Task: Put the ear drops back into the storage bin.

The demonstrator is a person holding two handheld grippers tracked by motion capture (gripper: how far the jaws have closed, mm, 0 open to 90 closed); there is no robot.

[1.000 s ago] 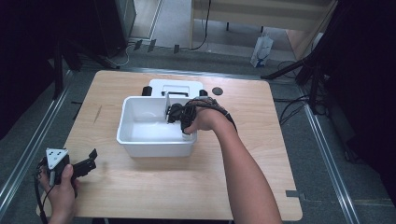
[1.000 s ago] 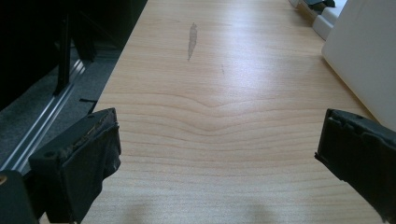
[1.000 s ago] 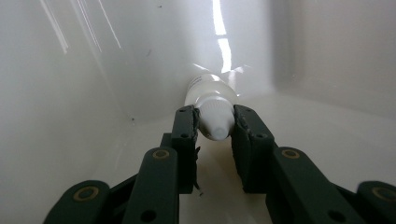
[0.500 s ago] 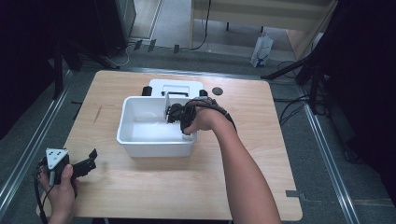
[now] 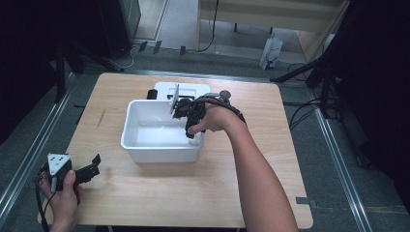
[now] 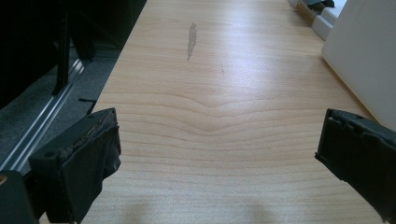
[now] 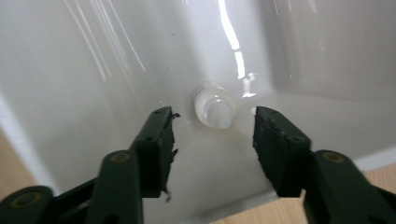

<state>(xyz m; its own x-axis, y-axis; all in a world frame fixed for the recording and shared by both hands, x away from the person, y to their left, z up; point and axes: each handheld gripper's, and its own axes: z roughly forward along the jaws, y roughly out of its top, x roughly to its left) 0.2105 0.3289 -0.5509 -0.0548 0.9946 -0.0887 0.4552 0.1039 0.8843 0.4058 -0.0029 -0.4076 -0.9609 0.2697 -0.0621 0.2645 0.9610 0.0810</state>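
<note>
- A small clear bottle lies on its side on the floor of the white tub, close to one of the tub's inner corners.
- In the right gripper view the bottle's long axis runs roughly toward the camera, with its narrow capped end pointing at the lens and slightly to the right; its base faces away toward the tub wall.
- The right hand-held gripper hangs over the tub with its jaws apart; they have just been opening, and the bottle lies beyond the tips, free of both pads, in line with the gap.
- In the high view the right hand-held gripper sits over the tub's far right corner, and the person's hand hides the bottle there.
- The bottle is see-through against the white plastic, so its outline and any contents are hard to make out; glare streaks cross the tub floor beside it.
- The left hand-held gripper rests at the near left corner of the wooden surface, well apart from the tub, jaws wide apart with only bare wood between them.
- A white device behind the tub is partly covered by the tub and the right hand.
</note>
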